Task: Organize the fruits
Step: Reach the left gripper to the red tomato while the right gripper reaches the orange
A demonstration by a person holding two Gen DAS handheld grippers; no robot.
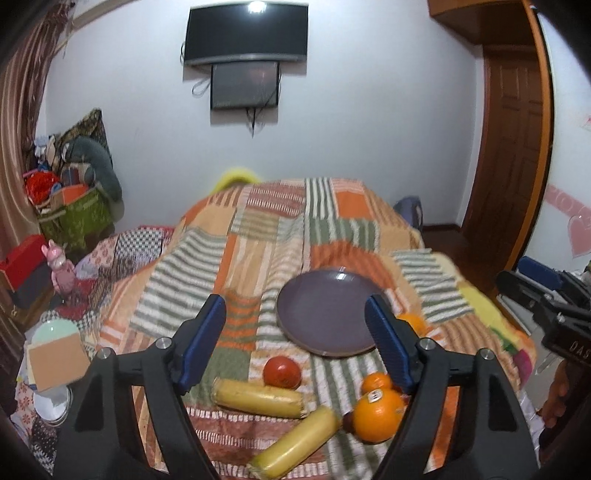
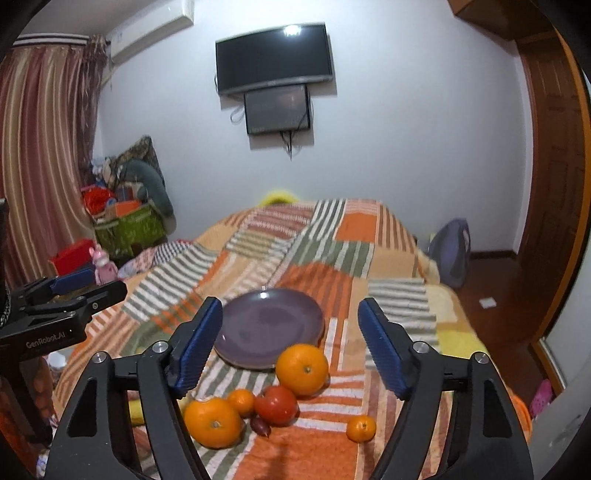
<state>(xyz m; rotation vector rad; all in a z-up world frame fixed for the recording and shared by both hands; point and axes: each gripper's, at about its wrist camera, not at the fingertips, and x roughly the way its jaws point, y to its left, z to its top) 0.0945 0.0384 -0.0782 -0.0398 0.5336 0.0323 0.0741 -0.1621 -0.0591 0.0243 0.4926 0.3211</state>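
A purple plate (image 1: pixel 325 314) lies bare on the striped bedspread; it also shows in the right wrist view (image 2: pixel 266 325). In the left wrist view, a red tomato (image 1: pixel 282 372), two yellow corn cobs (image 1: pixel 258 398) (image 1: pixel 295 441), a large orange (image 1: pixel 376 415) and a small one (image 1: pixel 376 382) lie near me. My left gripper (image 1: pixel 295 347) is open and empty above them. In the right wrist view, two large oranges (image 2: pixel 302 369) (image 2: pixel 213 422), two small ones (image 2: pixel 241 402) (image 2: pixel 361 428), a tomato (image 2: pixel 276 405) and a dark small fruit (image 2: pixel 260 424) lie in front. My right gripper (image 2: pixel 290 347) is open and empty.
The bed (image 1: pixel 332 221) runs away toward a white wall with a TV (image 1: pixel 245 33). Boxes and clutter (image 1: pixel 70 195) stand at the left. A wooden door (image 1: pixel 517 147) is at the right. Bowls and a card (image 1: pixel 55 354) sit at the bed's left edge.
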